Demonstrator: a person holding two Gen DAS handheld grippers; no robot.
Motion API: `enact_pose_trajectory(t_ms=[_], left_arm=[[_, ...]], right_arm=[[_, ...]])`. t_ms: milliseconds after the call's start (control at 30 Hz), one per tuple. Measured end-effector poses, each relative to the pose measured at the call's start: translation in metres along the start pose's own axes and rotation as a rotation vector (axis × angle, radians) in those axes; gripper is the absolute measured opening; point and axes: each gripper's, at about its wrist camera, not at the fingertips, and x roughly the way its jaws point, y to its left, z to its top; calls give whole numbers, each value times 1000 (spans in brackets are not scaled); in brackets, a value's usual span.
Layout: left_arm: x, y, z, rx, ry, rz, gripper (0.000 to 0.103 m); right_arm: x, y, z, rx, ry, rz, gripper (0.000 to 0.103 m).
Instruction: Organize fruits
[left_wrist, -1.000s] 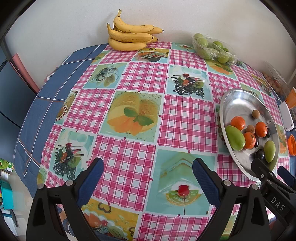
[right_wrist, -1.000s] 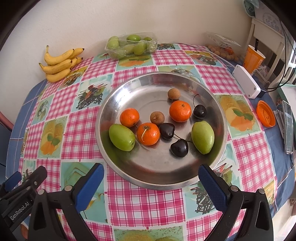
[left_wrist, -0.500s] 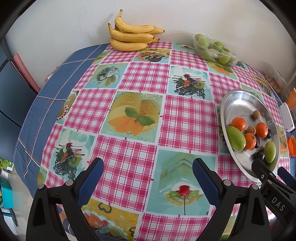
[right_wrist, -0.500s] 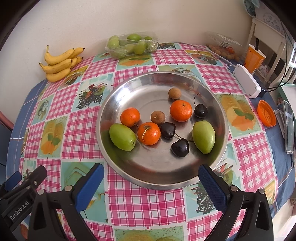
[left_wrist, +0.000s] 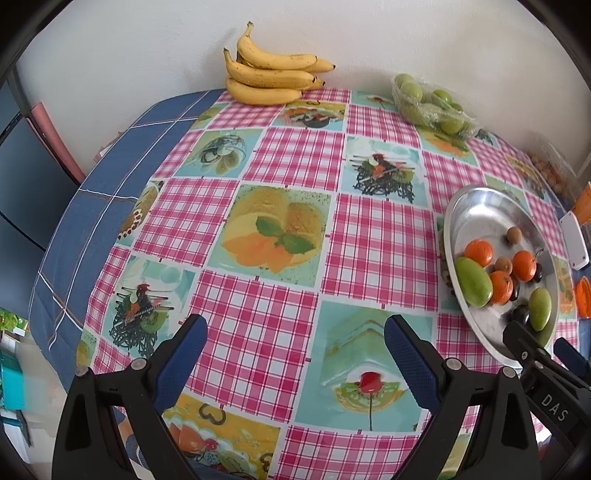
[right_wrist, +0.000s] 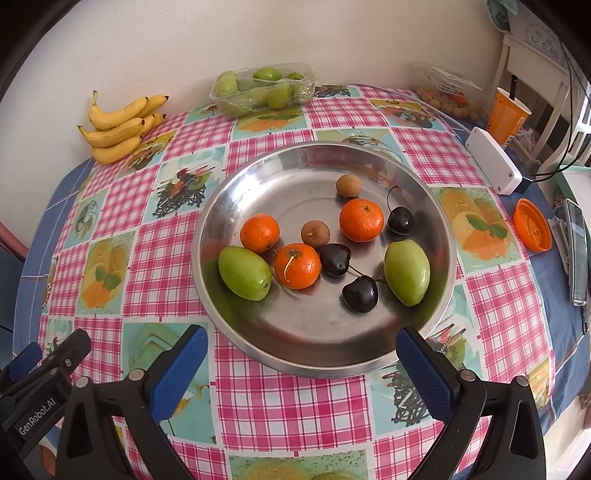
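While tools gape, round steel tray (right_wrist: 439, 206), glossy cherries (right_wrist: 360, 293)

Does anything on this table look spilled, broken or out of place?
Nothing stands out. The fruits sit mixed but intact inside the metal plate, the bananas lie by the wall, and both grippers are open and empty.

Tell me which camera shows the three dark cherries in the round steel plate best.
The right wrist view: all three dark cherries lie unobstructed, stems visible, in the middle of the round steel plate. The left wrist view pushes the plate to its right edge, where other fruit partly hides the cherries.
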Motion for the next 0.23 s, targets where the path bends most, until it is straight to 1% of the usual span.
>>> enact_pose_trajectory(t_ms=[233], left_arm=[[-2,-2,1,-2,-8,-9,97]], right_arm=[[0,0,0,1,0,2,103]])
